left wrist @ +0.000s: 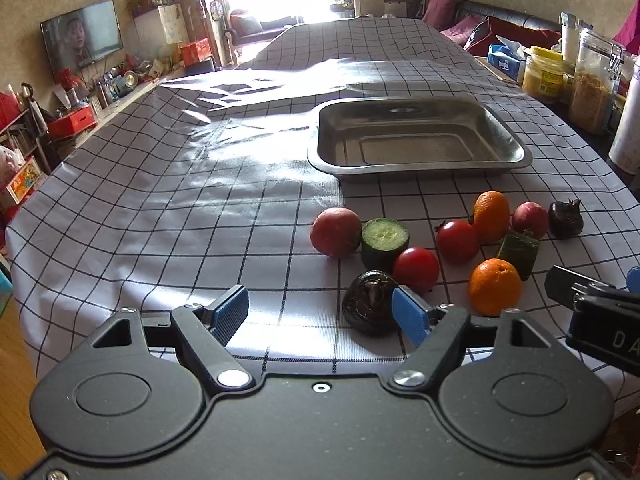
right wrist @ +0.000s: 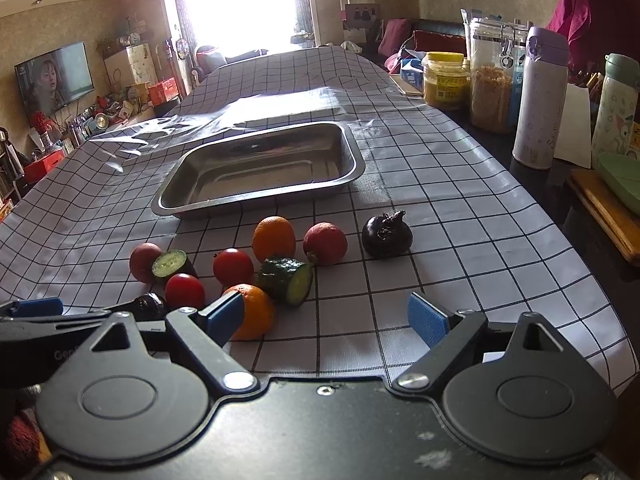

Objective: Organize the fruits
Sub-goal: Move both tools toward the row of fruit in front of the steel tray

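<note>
An empty steel tray [left wrist: 516,136] [right wrist: 356,160] sits on the checked tablecloth. In front of it lies a cluster: two oranges [left wrist: 494,286] [right wrist: 274,238], two tomatoes [left wrist: 416,269] [right wrist: 233,266], two reddish round fruits [left wrist: 335,232] [right wrist: 325,243], two cucumber pieces [left wrist: 384,240] [right wrist: 286,280] and two dark water chestnuts [left wrist: 368,302] [right wrist: 387,234]. My left gripper [left wrist: 320,310] is open, low near the table's front edge, left of the cluster, its right finger [left wrist: 410,314] beside a water chestnut. My right gripper [right wrist: 326,316] is open too, its left finger [right wrist: 224,316] in front of the near orange [right wrist: 256,312].
Jars [right wrist: 444,80], a tall glass canister [right wrist: 490,76] and bottles [right wrist: 540,100] stand along the table's right side, with a cutting board [right wrist: 608,216] beyond the cloth. The cloth is wrinkled and glary behind the tray. A room with a television [left wrist: 82,40] lies to the left.
</note>
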### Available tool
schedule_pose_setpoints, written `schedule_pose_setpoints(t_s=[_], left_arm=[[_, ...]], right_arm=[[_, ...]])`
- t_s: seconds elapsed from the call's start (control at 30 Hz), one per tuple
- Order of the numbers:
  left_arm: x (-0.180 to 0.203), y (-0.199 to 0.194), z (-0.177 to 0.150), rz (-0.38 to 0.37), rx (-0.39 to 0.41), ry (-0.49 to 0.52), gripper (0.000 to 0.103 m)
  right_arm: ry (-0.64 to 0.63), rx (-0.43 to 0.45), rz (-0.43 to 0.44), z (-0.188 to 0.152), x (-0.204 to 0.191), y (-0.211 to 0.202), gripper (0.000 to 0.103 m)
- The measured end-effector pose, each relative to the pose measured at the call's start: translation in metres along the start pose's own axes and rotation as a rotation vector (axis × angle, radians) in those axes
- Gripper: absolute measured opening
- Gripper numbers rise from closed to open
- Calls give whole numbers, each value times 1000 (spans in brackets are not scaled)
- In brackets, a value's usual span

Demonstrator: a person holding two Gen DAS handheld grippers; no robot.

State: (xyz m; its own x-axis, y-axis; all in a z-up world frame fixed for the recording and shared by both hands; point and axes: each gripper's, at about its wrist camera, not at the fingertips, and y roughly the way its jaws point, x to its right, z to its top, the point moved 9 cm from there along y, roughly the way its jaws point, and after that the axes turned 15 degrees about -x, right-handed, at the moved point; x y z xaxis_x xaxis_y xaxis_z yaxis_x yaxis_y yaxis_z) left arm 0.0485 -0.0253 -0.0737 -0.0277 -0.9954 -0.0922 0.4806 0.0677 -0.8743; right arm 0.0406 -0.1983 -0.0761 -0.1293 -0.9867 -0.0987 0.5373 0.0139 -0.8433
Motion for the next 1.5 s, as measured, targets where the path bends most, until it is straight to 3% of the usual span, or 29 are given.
schedule_pose_setpoints(t_s=[0.2, 0.7, 1.17, 1.5], left_arm=[[3, 9, -3, -89, -93, -13, 75], [-4, 11, -1, -84, -118, -52, 74], [-6, 12, -2, -89, -142, -56, 74], [-1, 12, -1, -104, -153, -30, 73]], right_arm=[[-6, -8, -5, 0, -1, 1, 93], [-67, -36, 4, 0, -10, -2, 93], [-68, -20, 84, 3, -19, -9, 93], [-80, -115, 107, -2, -22, -2, 93]])
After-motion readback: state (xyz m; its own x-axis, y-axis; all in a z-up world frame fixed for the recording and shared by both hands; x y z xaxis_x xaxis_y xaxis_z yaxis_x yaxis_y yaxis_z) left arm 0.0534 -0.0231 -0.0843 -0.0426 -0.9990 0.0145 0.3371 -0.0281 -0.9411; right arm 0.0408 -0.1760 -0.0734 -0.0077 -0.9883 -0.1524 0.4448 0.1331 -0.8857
